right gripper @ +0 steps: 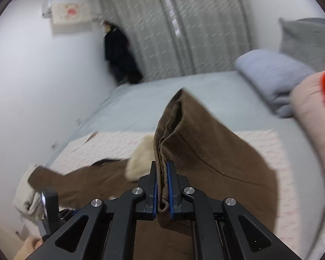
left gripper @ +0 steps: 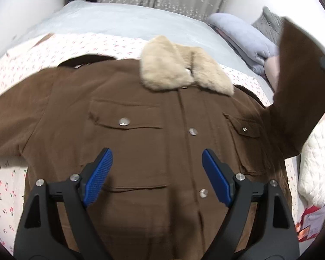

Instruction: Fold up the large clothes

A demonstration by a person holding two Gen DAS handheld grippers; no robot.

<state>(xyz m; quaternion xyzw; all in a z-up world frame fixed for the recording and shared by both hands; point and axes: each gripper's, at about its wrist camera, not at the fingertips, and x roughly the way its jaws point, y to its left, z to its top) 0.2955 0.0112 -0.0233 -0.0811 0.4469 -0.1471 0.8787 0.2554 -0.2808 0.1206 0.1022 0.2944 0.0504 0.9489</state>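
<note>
A brown jacket [left gripper: 140,143] with a cream fur collar [left gripper: 184,69] lies front-up on the cherry-print sheet [left gripper: 54,47] of the bed. My left gripper [left gripper: 155,160] is open and empty, hovering over the jacket's chest between the pockets. My right gripper [right gripper: 161,173] is shut on the cuff of the jacket's right sleeve [right gripper: 197,134] and holds it lifted above the bed. The raised sleeve also shows in the left wrist view [left gripper: 301,91] at the right edge. The other sleeve [right gripper: 75,182] lies flat at the left.
Folded grey-blue blankets [left gripper: 244,36] and a grey pillow [right gripper: 307,39] sit at the bed's head on the right. A white quilted item [left gripper: 314,164] lies at the right edge. Curtains [right gripper: 184,26] and a dark hanging garment [right gripper: 119,52] stand beyond the bed.
</note>
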